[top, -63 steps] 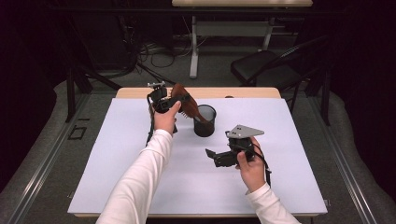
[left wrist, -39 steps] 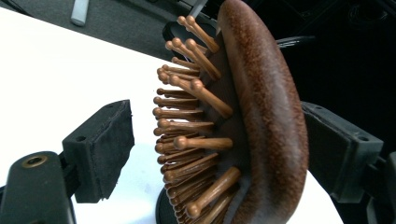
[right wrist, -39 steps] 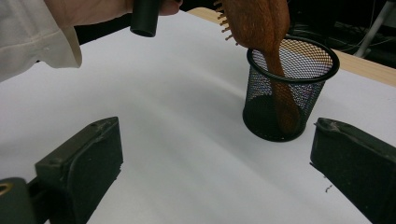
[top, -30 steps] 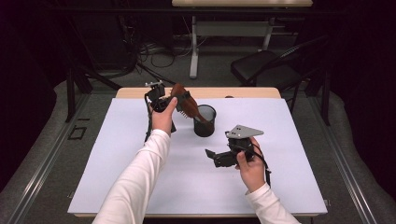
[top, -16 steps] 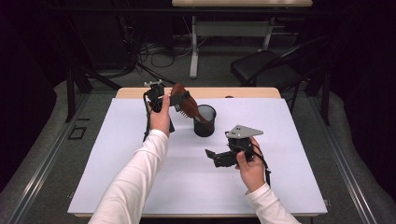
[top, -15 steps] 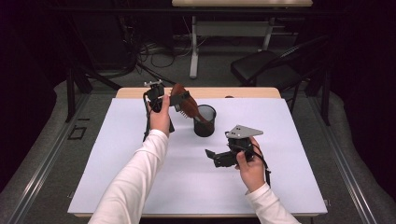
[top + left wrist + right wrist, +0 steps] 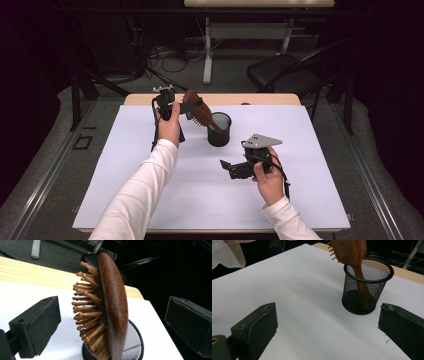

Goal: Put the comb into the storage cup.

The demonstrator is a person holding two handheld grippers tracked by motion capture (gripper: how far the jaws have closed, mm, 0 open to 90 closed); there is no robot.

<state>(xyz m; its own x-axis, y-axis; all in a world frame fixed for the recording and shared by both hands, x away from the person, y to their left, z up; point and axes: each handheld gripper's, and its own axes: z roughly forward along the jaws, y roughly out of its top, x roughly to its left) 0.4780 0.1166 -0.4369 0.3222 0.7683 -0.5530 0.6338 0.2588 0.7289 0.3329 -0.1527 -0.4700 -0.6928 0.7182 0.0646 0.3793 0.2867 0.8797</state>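
A: status on the hairbrush (image 7: 199,113)?

B: wooden hairbrush stands handle-down in the black mesh cup (image 7: 219,129); handle end rests on the cup floor, visible through the mesh in the right gripper view; head leans out over the rim toward 10 o'clock, bristles facing down-left in the high view.

A: left gripper (image 7: 186,106)?

B: fingers (image 7: 37,323) open, one each side of the brush head; in the left gripper view there's clear gap between each pad and the wood, no contact either side; so the brush is not gripped, it leans on the cup rim on its own.

A: cup position?

B: on the white sheet covering the desk (image 7: 210,180), at roughly 12 o'clock from sheet centre, near the far edge; upright.

A: right gripper (image 7: 231,169)?

B: held low over the sheet at 5 o'clock from the cup, well apart from it; fingers (image 7: 255,326) open wide, nothing between them; they point toward the cup, which sits between the two pads in the right gripper view, farther off.

A: anything else on the desk?

B: bare wood strip of the desk shows past the sheet at 12 o'clock; a dark chair (image 7: 285,70) stands on the floor beyond it.
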